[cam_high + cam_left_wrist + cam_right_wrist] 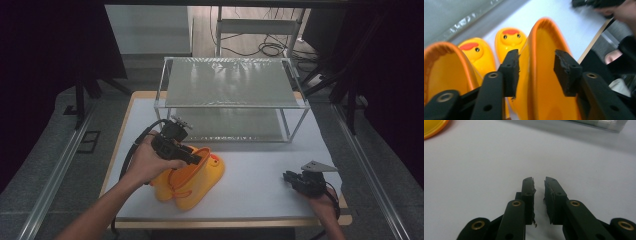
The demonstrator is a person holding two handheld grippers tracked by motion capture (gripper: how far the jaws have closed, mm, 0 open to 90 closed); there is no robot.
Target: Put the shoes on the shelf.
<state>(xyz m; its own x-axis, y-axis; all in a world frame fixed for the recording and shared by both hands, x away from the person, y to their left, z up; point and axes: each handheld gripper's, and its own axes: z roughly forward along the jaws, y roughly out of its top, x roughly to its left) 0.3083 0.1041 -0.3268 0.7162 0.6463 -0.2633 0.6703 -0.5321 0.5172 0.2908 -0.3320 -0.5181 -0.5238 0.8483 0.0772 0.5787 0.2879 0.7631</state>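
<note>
My left gripper (192,156) hovers over the yellow duck boots (192,182), lying at seven o'clock on the table (260,175); its jaws stand apart, astride one boot's rim, pads clear. My right gripper (290,177), at four o'clock, holds nothing, jaws nearly closed.

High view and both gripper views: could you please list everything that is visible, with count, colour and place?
boots: two, yellow with orange rims and duck faces on the toes, front left of the table
shelf: one, metal frame with two clear levels, back of the table
table: one, white top with a wooden edge, centre
cables: several, black, on the floor behind the shelf
left gripper: one, black, open, jaws astride one boot's rim wall
right gripper: one, black, holds nothing, low over the table at front right, jaws a narrow gap apart
</note>
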